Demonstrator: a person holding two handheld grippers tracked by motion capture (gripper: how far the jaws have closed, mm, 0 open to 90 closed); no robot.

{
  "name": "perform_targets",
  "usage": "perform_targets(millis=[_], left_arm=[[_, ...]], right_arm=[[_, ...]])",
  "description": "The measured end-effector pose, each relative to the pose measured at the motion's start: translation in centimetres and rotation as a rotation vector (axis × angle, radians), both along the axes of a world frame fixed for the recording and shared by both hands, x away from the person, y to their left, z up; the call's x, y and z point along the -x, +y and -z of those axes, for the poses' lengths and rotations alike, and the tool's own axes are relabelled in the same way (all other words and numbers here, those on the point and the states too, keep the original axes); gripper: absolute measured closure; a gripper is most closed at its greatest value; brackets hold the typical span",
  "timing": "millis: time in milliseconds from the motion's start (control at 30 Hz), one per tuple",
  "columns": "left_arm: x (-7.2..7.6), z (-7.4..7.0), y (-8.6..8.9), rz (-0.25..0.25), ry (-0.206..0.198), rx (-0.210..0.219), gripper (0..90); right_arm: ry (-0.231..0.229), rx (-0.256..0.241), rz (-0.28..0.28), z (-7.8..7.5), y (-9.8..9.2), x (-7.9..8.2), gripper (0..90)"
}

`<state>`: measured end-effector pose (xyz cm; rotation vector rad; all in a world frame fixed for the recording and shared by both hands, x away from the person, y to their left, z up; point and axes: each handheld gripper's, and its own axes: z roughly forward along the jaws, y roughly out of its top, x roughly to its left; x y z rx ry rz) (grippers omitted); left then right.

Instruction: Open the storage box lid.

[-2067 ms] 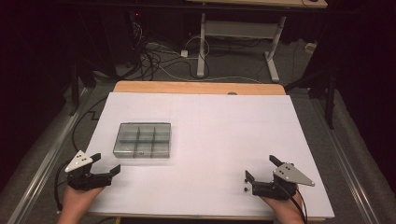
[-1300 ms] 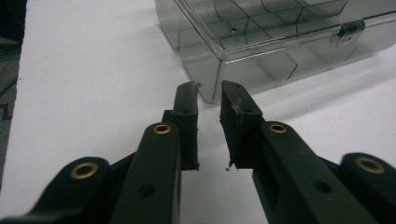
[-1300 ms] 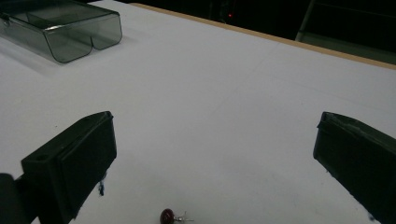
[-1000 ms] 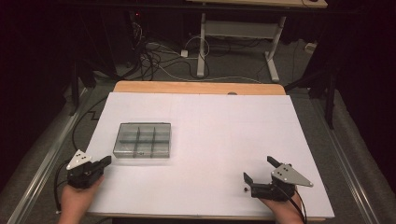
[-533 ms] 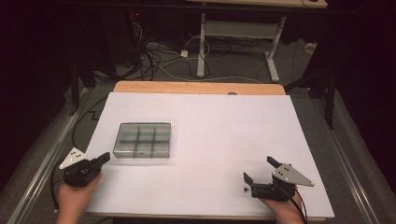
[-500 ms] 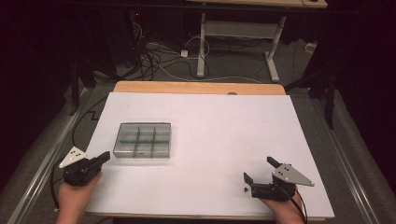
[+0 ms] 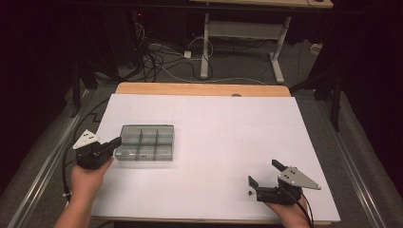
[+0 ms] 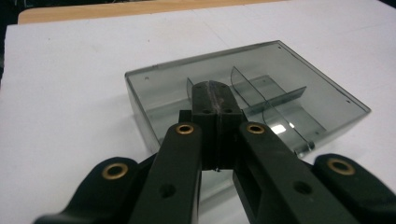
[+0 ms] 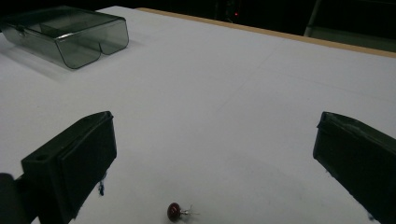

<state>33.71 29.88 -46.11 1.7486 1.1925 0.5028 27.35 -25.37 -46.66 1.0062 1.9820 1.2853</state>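
The table [image 7: 214, 90] has a wooden top, mostly covered by a white sheet [image 7: 228, 142]; a strip of bare wood shows along the far edge. The room beyond is dark, with a grey floor [image 7: 237, 66], loose cables [image 7: 157, 54] and the white legs of a second desk [image 7: 240, 33].

A smoky clear plastic box [image 7: 145, 142], split by dividers into compartments, lies on the left part of the sheet. The left gripper [image 7: 111, 144] is clenched with its jaws pressed together, its tip at the box's near left wall; contact cannot be confirmed. In the left gripper view the closed tip [image 8: 214, 95] overlaps the box [image 8: 280, 79].

The right gripper [image 7: 265, 173] rests near the front right edge, jaws spread wide and holding nothing. A small dark red bead [image 9: 174, 211] with a short metal pin lies on the sheet between its jaws, well apart from the box [image 9: 70, 32].
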Motion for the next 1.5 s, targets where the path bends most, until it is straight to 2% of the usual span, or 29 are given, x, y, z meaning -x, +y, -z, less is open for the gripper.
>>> perform_targets(millis=[67, 167, 267, 333, 533, 667, 900, 1033, 1100, 1200, 1300, 1500], left_arm=[[-0.7, -0.1, -0.2, -0.004, -0.005, -0.012, 87.9], [-1.7, -0.2, -0.3, -0.001, -0.009, -0.003, 87.8], [-2.7, -0.3, -0.1, -0.002, 0.008, 0.022, 87.8], [-3.3, -0.4, -0.2, 0.002, 0.009, 0.018, 87.8], [-4.5, -0.5, -0.4, 0.007, 0.009, 0.007, 87.8], [-5.0, -0.6, -0.7, 0.005, 0.01, 0.015, 87.8], [-6.2, -1.2, -0.8, -0.01, 0.005, -0.021, 87.9], [-7.4, -0.9, 0.0, -0.038, 0.028, -0.016, 87.9], [-8.1, -0.6, 0.1, -0.057, 0.048, -0.051, 87.8], [-9.1, -0.3, 0.2, -0.072, 0.057, -0.052, 87.9], [-10.0, 0.0, 0.3, -0.078, 0.082, -0.091, 87.9], [-11.0, 1.0, 1.1, -0.102, 0.136, -0.117, 87.9]], right_arm=[[-0.003, 0.004, 0.0, 0.0, -0.1, 0.2, 0.0], [-0.008, 0.004, 0.005, -0.1, -0.2, 0.4, 0.0], [-0.014, -0.001, 0.009, -0.2, -0.2, 0.4, 0.0], [-0.013, 0.004, 0.002, -0.2, -0.1, 0.4, 0.0], [-0.005, 0.004, 0.001, -0.1, 0.0, 0.2, 0.0], [-0.006, 0.001, -0.004, -0.1, 0.1, 0.1, 0.0], [-0.002, -0.001, -0.022, 0.0, 0.5, -0.1, 0.0], [-0.003, -0.001, -0.031, 0.0, 0.7, -0.1, 0.0], [-0.007, -0.004, -0.032, -0.1, 0.7, 0.0, 0.0], [-0.007, -0.01, -0.029, -0.1, 0.6, 0.1, 0.0], [-0.007, -0.009, -0.029, -0.1, 0.6, 0.1, 0.0], [-0.014, -0.008, -0.026, -0.3, 0.5, 0.3, 0.0]])
